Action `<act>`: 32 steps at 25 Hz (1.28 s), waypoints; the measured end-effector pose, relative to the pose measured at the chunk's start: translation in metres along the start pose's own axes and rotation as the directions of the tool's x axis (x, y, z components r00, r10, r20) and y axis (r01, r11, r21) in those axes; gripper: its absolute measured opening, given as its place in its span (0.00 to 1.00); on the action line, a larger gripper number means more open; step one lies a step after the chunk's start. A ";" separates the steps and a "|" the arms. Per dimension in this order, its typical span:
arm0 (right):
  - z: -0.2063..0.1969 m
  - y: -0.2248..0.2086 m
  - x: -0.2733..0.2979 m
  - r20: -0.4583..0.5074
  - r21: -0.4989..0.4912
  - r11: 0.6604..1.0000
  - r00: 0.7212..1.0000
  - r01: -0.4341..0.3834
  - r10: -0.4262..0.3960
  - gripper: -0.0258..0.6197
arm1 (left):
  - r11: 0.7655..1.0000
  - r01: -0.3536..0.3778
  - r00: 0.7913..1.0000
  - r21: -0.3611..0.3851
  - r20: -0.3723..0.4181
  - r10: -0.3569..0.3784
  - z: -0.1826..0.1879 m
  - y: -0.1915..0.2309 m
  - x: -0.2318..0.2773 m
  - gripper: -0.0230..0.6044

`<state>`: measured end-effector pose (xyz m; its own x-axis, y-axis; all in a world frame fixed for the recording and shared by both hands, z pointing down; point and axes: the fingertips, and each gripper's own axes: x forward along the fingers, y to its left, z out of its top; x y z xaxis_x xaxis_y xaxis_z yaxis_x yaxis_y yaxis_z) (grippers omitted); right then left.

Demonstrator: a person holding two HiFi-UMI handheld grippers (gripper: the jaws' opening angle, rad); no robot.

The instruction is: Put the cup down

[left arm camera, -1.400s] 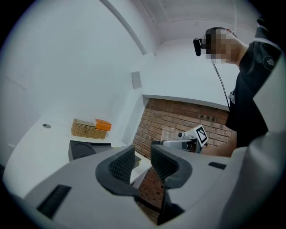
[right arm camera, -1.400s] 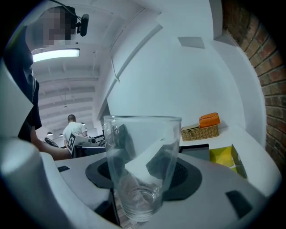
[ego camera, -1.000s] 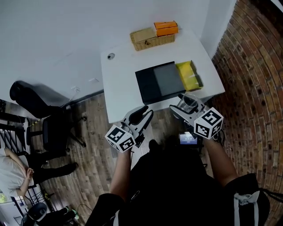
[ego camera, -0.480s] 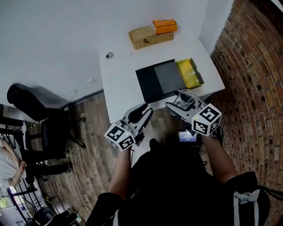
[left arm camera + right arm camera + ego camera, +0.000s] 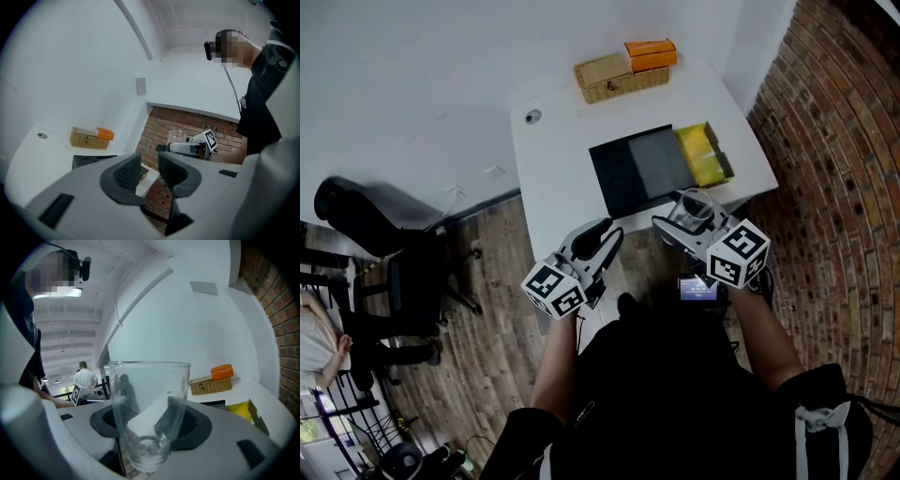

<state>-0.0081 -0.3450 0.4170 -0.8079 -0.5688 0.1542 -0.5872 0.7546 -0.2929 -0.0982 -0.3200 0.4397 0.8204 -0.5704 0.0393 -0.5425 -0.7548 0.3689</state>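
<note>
Farthest left, a dark office chair (image 5: 394, 253) stands on the wooden floor, clear of the work. Next comes the left tongs (image 5: 605, 236), held level just short of the white surface (image 5: 553, 169). Its jaws stand partly spread with nothing between them, and it looks the same as a second ago. On the surface lie a black tray (image 5: 642, 169) with a yellow box (image 5: 703, 155) touching its right side. A wicker basket (image 5: 614, 80) and an orange box (image 5: 652, 56) sit at the far edge. At the right, the right tongs (image 5: 689, 225) is pinching the cup (image 5: 150, 399), a clear empty glass held upright with a pad pressed on either side of its lower half. What has changed is small: over the last second these tongs have edged the cup a little nearer the surface's near edge, by the tray's front right corner, and the creep has all but stopped in the last half second. The cup is not yet down; it hangs at the edge, off the surface. I judge the carry nearly over, with the remaining work a short reach forward over bare white surface, a descent until the base sits flat, then a release.
</note>
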 end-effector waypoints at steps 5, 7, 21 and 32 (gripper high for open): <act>-0.004 -0.003 0.000 -0.009 0.003 1.000 1.000 0.000 0.000 0.46 | 1.000 -0.007 1.000 -0.006 -0.004 0.007 -0.003 0.004 0.001 0.22; -0.006 -0.006 -0.001 -0.017 0.002 1.000 1.000 -0.002 0.002 0.46 | 1.000 -0.010 1.000 -0.009 -0.004 0.010 -0.003 0.004 0.001 0.22; 0.016 -0.070 0.066 -0.119 -0.262 0.965 0.993 -0.025 -0.007 0.46 | 0.996 -0.084 0.994 -0.033 -0.067 0.082 -0.018 0.028 -0.008 0.22; -0.031 -0.076 0.161 -0.134 -0.186 0.974 0.986 -0.126 0.102 0.46 | 0.986 -0.136 0.989 -0.095 -0.070 0.130 -0.028 0.042 -0.020 0.22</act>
<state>-0.0953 -0.4842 0.4939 -0.8628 -0.4400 0.2488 -0.4798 0.8679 -0.1288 -0.1323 -0.3315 0.4801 0.7537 -0.6394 0.1522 -0.6295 -0.6358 0.4466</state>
